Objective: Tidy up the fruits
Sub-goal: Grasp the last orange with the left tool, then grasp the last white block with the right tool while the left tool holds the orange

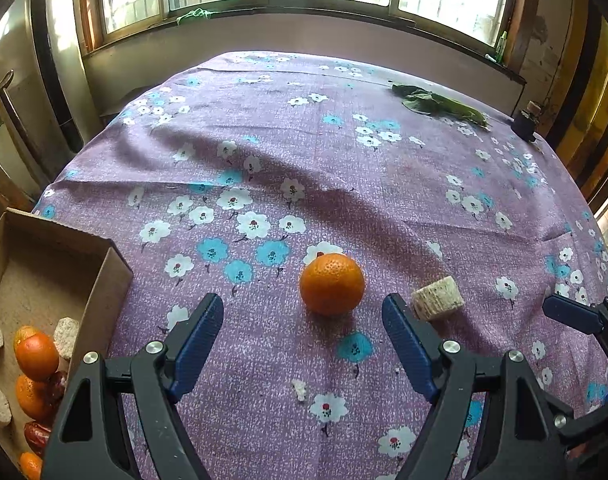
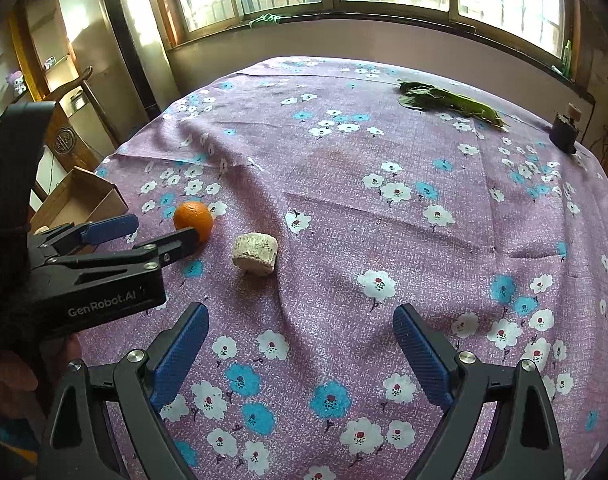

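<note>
An orange [image 1: 332,284] lies on the purple flowered tablecloth [image 1: 304,152], just ahead of my open, empty left gripper [image 1: 304,320]. A pale rough chunk [image 1: 438,297] lies to its right. A cardboard box [image 1: 51,272] at the left holds several oranges [image 1: 35,356], red dates [image 1: 37,436] and pale chunks. In the right wrist view, my right gripper [image 2: 299,330] is open and empty over the cloth; the chunk [image 2: 255,254] lies ahead left, the orange [image 2: 193,220] beyond it, with the left gripper [image 2: 159,232] beside the orange.
Green leaves [image 1: 440,104] and a small dark object [image 1: 526,124] lie at the table's far right. A crumb [image 1: 299,389] lies on the cloth near my left gripper. A wall with windows is behind the table; a chair [image 2: 75,96] stands left.
</note>
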Action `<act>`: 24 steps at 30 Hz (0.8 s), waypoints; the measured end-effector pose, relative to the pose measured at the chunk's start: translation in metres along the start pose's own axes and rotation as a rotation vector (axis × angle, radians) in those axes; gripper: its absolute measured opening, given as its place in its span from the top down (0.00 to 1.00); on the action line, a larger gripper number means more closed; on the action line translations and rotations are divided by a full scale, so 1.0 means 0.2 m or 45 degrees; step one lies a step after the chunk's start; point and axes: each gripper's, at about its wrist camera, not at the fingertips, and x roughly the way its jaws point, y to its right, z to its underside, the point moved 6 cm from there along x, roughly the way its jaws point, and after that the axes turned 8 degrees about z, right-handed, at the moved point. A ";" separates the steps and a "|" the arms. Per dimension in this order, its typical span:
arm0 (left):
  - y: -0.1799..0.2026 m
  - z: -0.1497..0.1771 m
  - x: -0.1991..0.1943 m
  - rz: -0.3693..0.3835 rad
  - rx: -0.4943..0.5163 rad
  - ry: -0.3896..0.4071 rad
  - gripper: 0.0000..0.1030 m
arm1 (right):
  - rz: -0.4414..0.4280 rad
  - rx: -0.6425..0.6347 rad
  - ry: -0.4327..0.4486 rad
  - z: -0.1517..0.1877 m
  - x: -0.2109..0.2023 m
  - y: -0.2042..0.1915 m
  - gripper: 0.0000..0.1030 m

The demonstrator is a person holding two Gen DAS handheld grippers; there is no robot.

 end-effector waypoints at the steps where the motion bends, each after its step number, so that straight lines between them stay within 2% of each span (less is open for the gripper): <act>1: 0.00 -0.01 0.02 -0.006 0.005 -0.002 0.22 | 0.002 -0.005 -0.003 0.00 0.01 0.00 0.07; 3: 0.00 -0.02 0.04 -0.013 0.017 -0.005 0.25 | 0.004 -0.016 -0.005 0.00 0.01 -0.01 0.09; 4: 0.00 -0.02 0.06 -0.010 0.021 -0.004 0.37 | -0.002 -0.019 -0.004 -0.01 0.02 -0.01 0.12; 5: 0.00 -0.02 0.07 0.032 0.020 -0.006 0.47 | -0.011 -0.021 -0.005 -0.01 0.02 -0.01 0.14; 6: 0.02 -0.02 0.07 0.075 0.015 -0.018 0.53 | -0.015 -0.023 -0.006 -0.01 0.02 -0.02 0.17; 7: 0.03 -0.02 0.08 0.118 0.018 -0.023 0.68 | -0.017 -0.029 -0.003 -0.02 0.03 -0.02 0.20; 10: 0.05 -0.01 0.05 0.056 0.059 -0.006 0.69 | -0.025 -0.049 0.000 -0.05 0.04 -0.05 0.28; 13: 0.00 0.00 0.02 0.073 -0.007 -0.011 0.69 | -0.039 -0.079 0.005 -0.08 0.06 -0.09 0.34; 17: -0.05 0.03 -0.06 0.008 -0.024 0.019 0.69 | -0.048 -0.136 -0.005 -0.12 0.11 -0.16 0.38; 20: -0.06 0.05 -0.10 0.002 -0.028 0.021 0.69 | -0.021 -0.179 -0.028 -0.14 0.17 -0.20 0.40; 22: -0.06 0.07 -0.11 0.003 -0.019 0.016 0.69 | -0.018 -0.201 -0.066 -0.13 0.23 -0.22 0.55; 24: -0.07 0.09 -0.12 -0.006 -0.014 0.012 0.69 | -0.024 -0.199 -0.051 -0.13 0.23 -0.23 0.61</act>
